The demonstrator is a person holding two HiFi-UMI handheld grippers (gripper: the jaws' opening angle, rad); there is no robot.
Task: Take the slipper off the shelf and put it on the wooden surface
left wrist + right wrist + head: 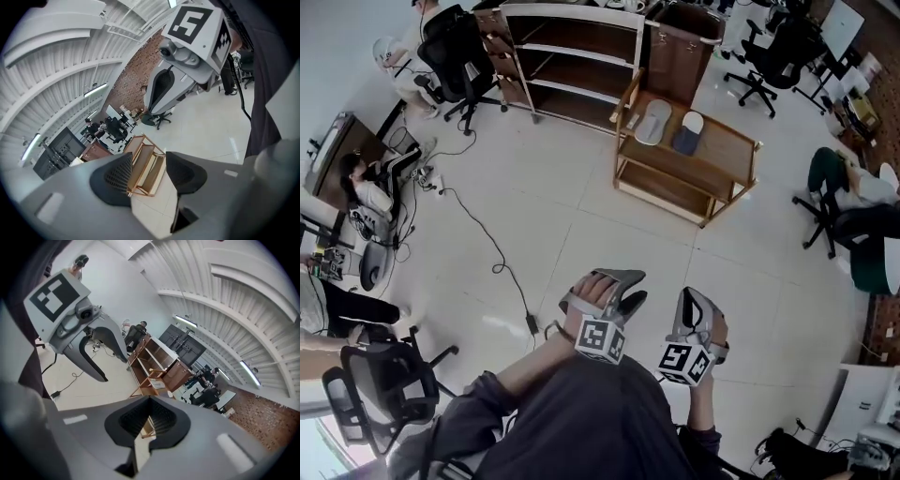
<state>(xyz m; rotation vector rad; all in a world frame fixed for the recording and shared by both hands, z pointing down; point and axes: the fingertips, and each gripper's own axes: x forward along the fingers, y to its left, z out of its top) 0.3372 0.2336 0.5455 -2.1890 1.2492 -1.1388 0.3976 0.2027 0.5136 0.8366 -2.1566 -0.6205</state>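
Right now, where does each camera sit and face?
Head view: on the head, steeply down at wooden rack; arms, left gripper, right gripper show.
Left gripper view: rides that gripper, along parted jaws at the rack; right gripper above.
Right gripper view: rides that gripper, along shut jaws at the rack; left gripper alongside.
All share the rack.

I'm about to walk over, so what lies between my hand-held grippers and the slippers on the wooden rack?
Nothing: the head view shows only bare floor tiles up to the rack. A black cable lies off to the left.
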